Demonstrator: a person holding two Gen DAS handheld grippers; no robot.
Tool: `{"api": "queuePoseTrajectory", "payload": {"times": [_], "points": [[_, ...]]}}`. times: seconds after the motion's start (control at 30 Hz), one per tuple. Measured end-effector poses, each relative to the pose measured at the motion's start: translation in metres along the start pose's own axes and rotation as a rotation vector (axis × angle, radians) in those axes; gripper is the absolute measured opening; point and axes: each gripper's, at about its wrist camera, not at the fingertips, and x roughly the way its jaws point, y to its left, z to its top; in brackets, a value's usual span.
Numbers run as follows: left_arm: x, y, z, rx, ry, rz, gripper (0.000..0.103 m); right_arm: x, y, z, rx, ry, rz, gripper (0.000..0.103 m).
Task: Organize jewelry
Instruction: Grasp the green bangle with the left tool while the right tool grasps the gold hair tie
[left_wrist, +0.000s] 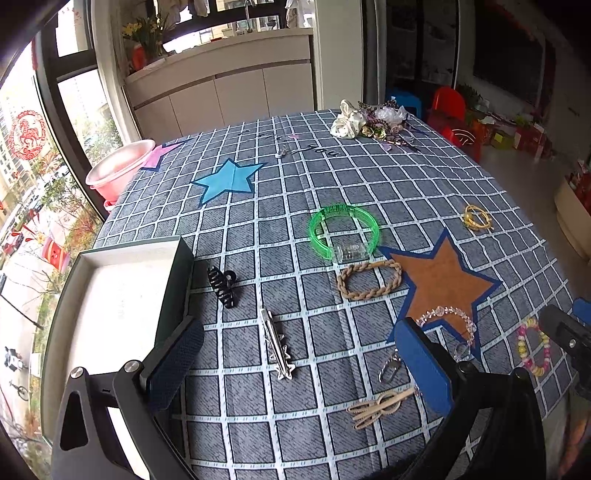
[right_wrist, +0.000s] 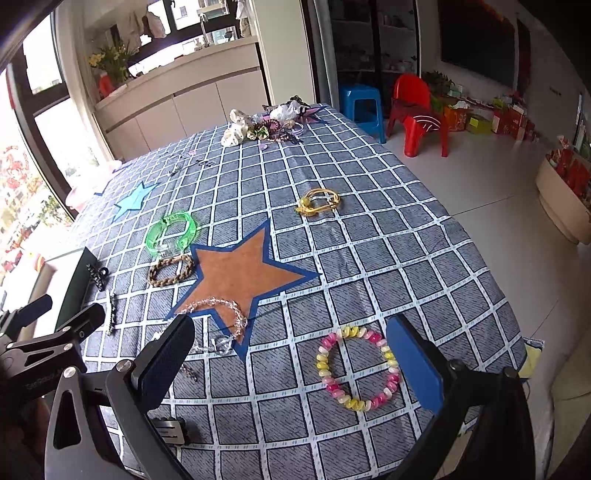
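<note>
Both hand-held grippers spread wide, holding nothing: left hand-held gripper (left_wrist: 299, 363) above silver hair clip (left_wrist: 277, 345), right hand-held gripper (right_wrist: 291, 363) above pink-yellow coil bracelet (right_wrist: 357, 368). Jewelry scattered on checked surface (left_wrist: 369, 177); white box (left_wrist: 118, 295) at left edge.

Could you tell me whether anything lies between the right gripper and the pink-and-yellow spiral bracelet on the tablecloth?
Nothing visible does. The right gripper is open, and the pink-and-yellow spiral bracelet lies flat on the tablecloth just ahead, between its fingers. The clear bead bracelet sits off to the left, apart from it.
</note>
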Motion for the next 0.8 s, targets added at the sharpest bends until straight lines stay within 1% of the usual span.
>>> {"api": "queuePoseTrajectory", "payload": {"times": [0.13,0.23,0.33,0.43,0.57,0.63,0.67,0.8], "points": [[0.016,0.005,0.022,-0.018,0.02,0.0,0.103,0.006,-0.004,0.014,0.0,0.001,0.015,0.103],[0.031,0.006,0.037,-0.04,0.038,-0.002,0.103,0.017,-0.005,0.029,-0.02,0.029,0.019,0.103],[0.048,0.008,0.052,-0.059,0.067,0.002,0.103,0.031,-0.006,0.048,-0.04,0.051,-0.028,0.103],[0.069,0.01,0.064,-0.076,0.11,0.007,0.103,0.048,-0.009,0.068,-0.048,0.075,-0.039,0.103],[0.091,0.011,0.072,-0.103,0.151,-0.006,0.103,0.077,-0.012,0.093,-0.06,0.106,-0.062,0.103],[0.101,0.007,0.075,-0.093,0.164,-0.002,0.103,0.094,-0.014,0.103,-0.061,0.123,-0.071,0.103],[0.105,0.005,0.077,-0.084,0.176,-0.002,0.098,0.102,-0.016,0.106,-0.057,0.139,-0.078,0.103],[0.124,0.0,0.079,-0.064,0.217,-0.011,0.097,0.133,-0.022,0.116,-0.044,0.184,-0.097,0.103]]}}
